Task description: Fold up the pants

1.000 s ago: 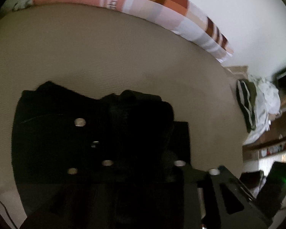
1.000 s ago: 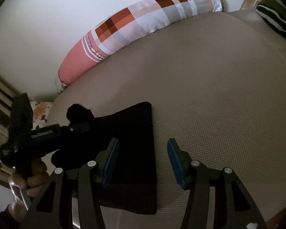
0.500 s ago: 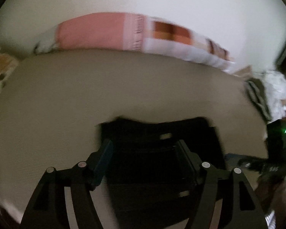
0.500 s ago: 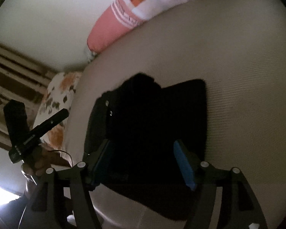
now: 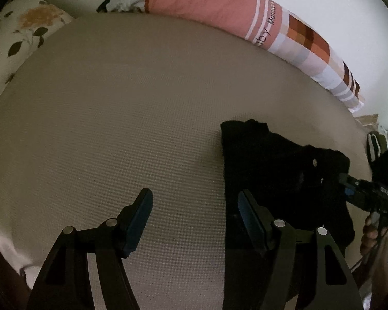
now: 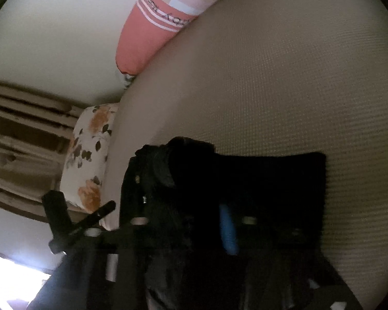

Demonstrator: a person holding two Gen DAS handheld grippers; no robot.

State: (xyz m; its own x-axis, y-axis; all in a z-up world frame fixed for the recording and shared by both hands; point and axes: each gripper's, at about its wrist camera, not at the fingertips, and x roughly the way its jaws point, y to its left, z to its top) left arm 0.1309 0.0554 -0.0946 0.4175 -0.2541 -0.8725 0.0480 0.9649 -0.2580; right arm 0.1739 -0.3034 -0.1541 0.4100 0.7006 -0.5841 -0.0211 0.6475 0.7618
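Beige textured mattress [image 5: 116, 129] is carrying everything, w/ a white wall behind it.

Left gripper [image 5: 195, 222] is hovering w/ jaws spread wide and nothing between them; its right finger is sitting over the left edge of the pants [image 5: 276, 170], its left finger over bare mattress. Right gripper [image 6: 194, 230] is lying low on top of the pants, mostly lost in the dark cloth; one blue pad is showing, but can't tell whether the jaws are spread or pinching fabric.

Pants are black, already bundled into a rough rectangle near the mattress's front edge, right of centre in the left view. Waist end w/ a metal button is looking lumpy and stacked; the far edge is lying flat and straight.

Handling, as a guess: soft, limp cloth, prob. medium weight, thicker and stiffer around the waistband and seams. It'll sag and slide on itself if lifted by one layer, so best to be pinching through all layers at a corner or along the folded edge, both sides at once.

Beyond: a pink and checked bolster [image 5: 245, 18] along the far edge, a floral pillow [image 5: 15, 33] at the far left corner.
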